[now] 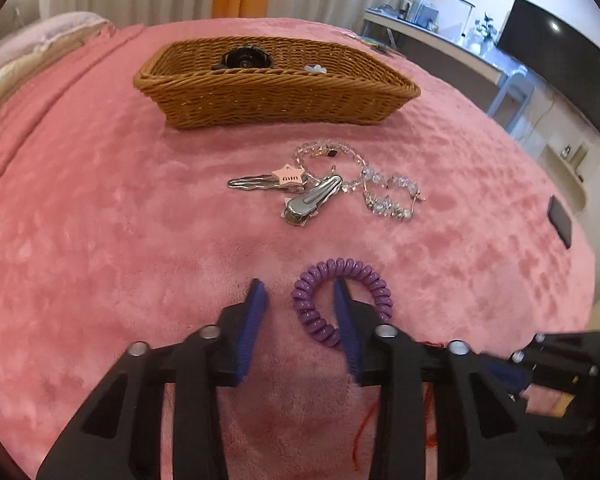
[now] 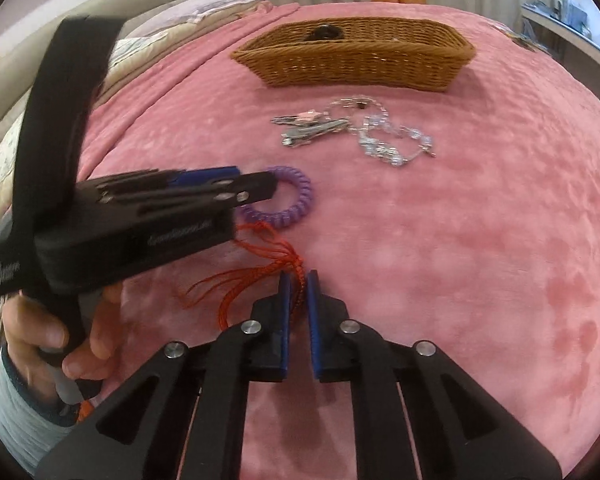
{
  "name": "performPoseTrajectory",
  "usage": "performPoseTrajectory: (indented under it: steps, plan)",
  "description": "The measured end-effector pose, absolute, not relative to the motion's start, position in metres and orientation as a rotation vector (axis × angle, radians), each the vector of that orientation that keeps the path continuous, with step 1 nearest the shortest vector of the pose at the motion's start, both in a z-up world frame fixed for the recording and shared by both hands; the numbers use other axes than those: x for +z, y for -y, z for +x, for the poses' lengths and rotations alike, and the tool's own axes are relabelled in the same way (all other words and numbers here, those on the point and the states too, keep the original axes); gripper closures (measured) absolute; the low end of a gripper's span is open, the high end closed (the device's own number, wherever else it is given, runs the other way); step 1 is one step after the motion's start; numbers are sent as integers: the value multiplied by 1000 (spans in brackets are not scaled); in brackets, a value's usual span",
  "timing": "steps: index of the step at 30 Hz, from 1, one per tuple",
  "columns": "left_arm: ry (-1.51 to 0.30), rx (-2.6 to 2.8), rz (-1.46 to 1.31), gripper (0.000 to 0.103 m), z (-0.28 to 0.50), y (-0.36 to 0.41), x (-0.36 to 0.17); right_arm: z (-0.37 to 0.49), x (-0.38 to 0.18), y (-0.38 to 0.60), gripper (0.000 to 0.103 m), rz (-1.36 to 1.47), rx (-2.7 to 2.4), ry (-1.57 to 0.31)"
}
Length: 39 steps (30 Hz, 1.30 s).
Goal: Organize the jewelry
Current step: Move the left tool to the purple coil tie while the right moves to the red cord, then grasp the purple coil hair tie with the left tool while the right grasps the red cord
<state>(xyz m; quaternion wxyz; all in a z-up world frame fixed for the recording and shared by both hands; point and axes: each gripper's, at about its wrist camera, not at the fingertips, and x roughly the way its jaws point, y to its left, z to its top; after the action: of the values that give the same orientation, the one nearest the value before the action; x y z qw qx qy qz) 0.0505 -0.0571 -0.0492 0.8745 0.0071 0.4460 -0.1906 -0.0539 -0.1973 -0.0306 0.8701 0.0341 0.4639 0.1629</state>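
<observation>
Purple coil bracelet (image 1: 342, 300) lies looped around one blue finger (image 1: 346, 320).

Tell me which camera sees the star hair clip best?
The left wrist view: the pink star hair clip is close and sharp enough to show letters on it. In the right wrist view the same clip is farther, small and blurry.

"miu" on the pink star tag (image 1: 287, 175) of a hair clip; gripper lettering too blurred.
</observation>
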Motion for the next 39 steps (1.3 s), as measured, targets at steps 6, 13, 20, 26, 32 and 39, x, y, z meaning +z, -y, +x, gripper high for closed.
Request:
performPoseTrajectory:
  steps: [6,13,20,26,32,39]
  plan:
    - [-925,-408,10,92,46,53,-50,-51,-28,212,98,91,307,-954]
    - [-928,-347,-23,92,31,37,-48,-44,-25,225,98,61,233,-927]
    - [-910,-349,-51,92,22,25,-50,-43,-25,238,74,125,261,-922]
    - [-897,-360,-49,92,21,25,-52,-41,-31,234,70,119,260,-938]
    - [-874,-359,-58,92,17,23,-49,-42,-32,219,100,42,254,-925]
    - [-791,-382,-120,93,10,13,-21,-44,5,217,100,33,266,-844]
